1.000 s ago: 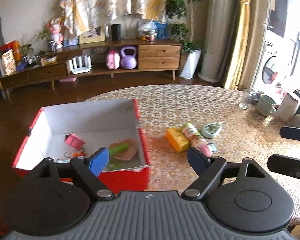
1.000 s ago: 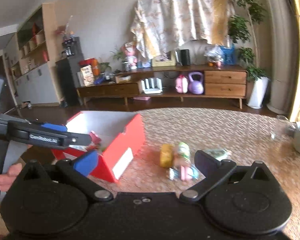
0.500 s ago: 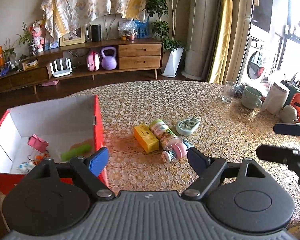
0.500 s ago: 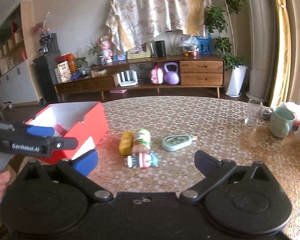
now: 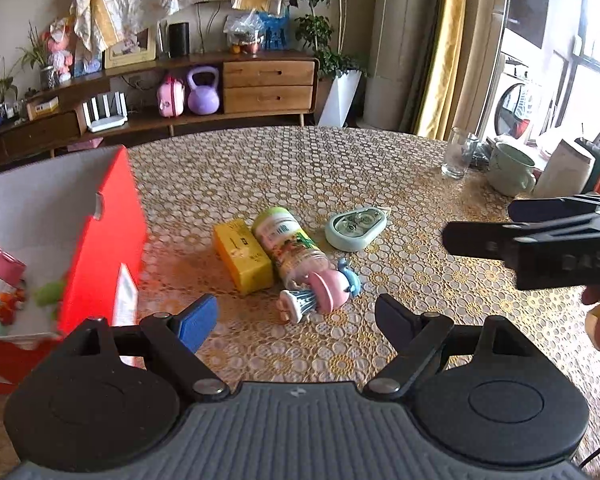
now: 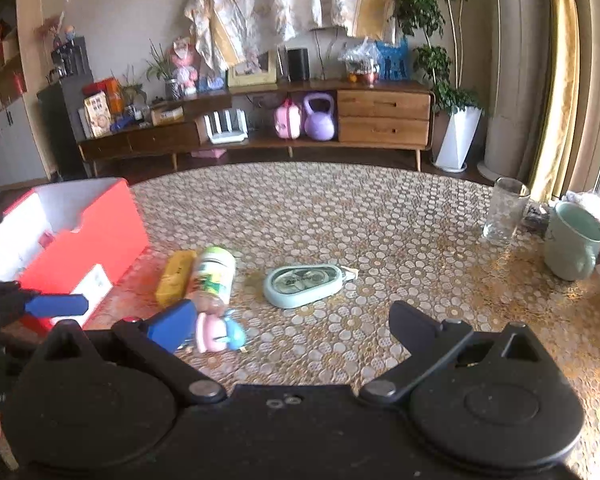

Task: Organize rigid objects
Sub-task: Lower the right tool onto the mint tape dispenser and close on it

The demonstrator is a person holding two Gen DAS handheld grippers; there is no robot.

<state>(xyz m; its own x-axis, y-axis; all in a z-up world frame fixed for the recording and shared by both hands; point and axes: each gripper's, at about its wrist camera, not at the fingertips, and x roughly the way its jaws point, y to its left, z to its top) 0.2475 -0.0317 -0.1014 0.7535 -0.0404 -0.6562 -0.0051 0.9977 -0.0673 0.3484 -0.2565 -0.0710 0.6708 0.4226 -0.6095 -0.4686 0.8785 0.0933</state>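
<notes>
Both grippers have dipped closer to the toys. Left gripper (image 5: 296, 316) stays wide apart, empty, little pink toy (image 5: 320, 294) lying just ahead between its 2 fingers. Right gripper (image 6: 296, 326) is wide apart too.

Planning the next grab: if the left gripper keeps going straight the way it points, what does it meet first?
Probably the pink-and-blue toy, lying just ahead between the open left gripper fingers; depth is uncertain.

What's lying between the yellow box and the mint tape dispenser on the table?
The green-labelled bottle, on its side against the yellow box, apart from the dispenser. Both wrist views show it.
</notes>
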